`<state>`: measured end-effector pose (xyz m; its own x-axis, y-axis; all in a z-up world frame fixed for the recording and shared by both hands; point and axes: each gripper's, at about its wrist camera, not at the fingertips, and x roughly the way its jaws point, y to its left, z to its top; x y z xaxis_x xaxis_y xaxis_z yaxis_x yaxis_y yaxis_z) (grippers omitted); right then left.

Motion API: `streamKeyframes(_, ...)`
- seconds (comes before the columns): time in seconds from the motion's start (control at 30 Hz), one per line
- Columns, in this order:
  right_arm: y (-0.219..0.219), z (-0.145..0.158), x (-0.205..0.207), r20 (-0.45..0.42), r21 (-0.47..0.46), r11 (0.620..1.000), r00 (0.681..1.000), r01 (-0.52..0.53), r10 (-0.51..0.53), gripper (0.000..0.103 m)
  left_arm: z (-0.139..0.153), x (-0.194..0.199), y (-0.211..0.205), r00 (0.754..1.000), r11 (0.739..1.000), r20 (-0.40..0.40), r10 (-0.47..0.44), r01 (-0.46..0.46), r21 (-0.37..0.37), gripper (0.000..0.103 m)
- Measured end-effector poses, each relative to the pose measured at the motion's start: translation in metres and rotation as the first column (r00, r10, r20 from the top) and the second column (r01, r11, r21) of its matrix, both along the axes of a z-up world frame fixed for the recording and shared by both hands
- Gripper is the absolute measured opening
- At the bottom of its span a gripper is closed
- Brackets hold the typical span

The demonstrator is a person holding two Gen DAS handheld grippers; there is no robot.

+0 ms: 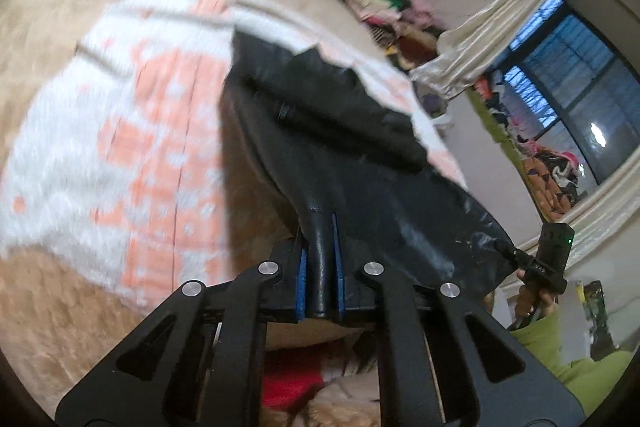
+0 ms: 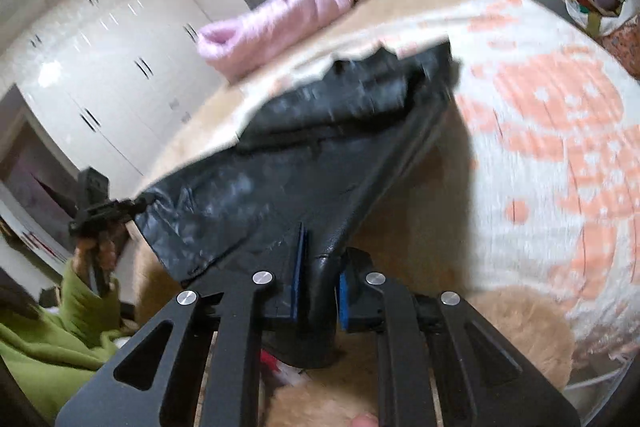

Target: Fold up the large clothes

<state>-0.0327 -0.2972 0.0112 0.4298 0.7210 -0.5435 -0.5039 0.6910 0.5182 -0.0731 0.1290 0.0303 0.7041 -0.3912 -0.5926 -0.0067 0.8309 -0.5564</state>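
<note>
A large black leather-like garment [image 1: 328,131] hangs stretched between both grippers above the bed; it also shows in the right wrist view [image 2: 320,155]. My left gripper [image 1: 320,227] is shut on one corner of it, a fold pinched between the blue pads [image 1: 303,279]. My right gripper [image 2: 316,247] is shut on the other corner. The right gripper shows at the right edge of the left wrist view [image 1: 508,251], gripping the garment's edge. The left gripper shows at the left of the right wrist view [image 2: 136,207]. The garment's far end rests on the bed.
A white and orange patterned blanket [image 1: 132,131] lies over a tan fleece bed cover [image 1: 44,307]. A pink quilt [image 2: 280,23] sits at the head. Clothes piles [image 1: 384,11] lie beyond the bed by a curtained window [image 1: 568,83]. White wardrobes [image 2: 112,75] stand on the other side.
</note>
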Motion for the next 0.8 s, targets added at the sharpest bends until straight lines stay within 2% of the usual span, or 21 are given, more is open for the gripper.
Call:
streamKeyframes(0.13,-0.014,0.021,0.019,0.016,0.122,0.991,0.998,0.063,-0.065,0.013,0.024,0.016,0.001,0.999,1.0,0.048,0.003,-0.003,0.011,0.004)
streamKeyframes(0.3,-0.017,0.035,0.051,0.015,0.2,0.969,0.988,0.146,-0.152,0.012,0.042,0.046,0.002,0.996,1.0,0.084,0.02,-0.022,0.022,0.005)
streamKeyframes(0.43,-0.017,0.044,0.081,0.01,0.224,0.952,0.976,0.208,-0.216,0.012,0.052,0.068,0.0,0.994,0.999,0.109,0.03,-0.033,0.026,0.005)
streamKeyframes(0.53,-0.014,0.048,0.095,0.026,0.208,0.951,0.97,0.231,-0.241,0.012,0.056,0.082,0.005,0.992,0.998,0.118,0.049,-0.054,0.037,0.005)
streamKeyframes(0.7,-0.004,0.052,0.125,0.046,0.172,0.947,0.958,0.27,-0.282,0.012,0.065,0.113,0.001,0.989,0.99,0.13,0.073,-0.087,0.107,0.006)
streamKeyframes(0.8,-0.001,0.049,0.141,0.041,0.172,0.946,0.957,0.276,-0.287,0.012,0.064,0.13,0.003,0.989,0.989,0.121,0.085,-0.099,0.114,0.006)
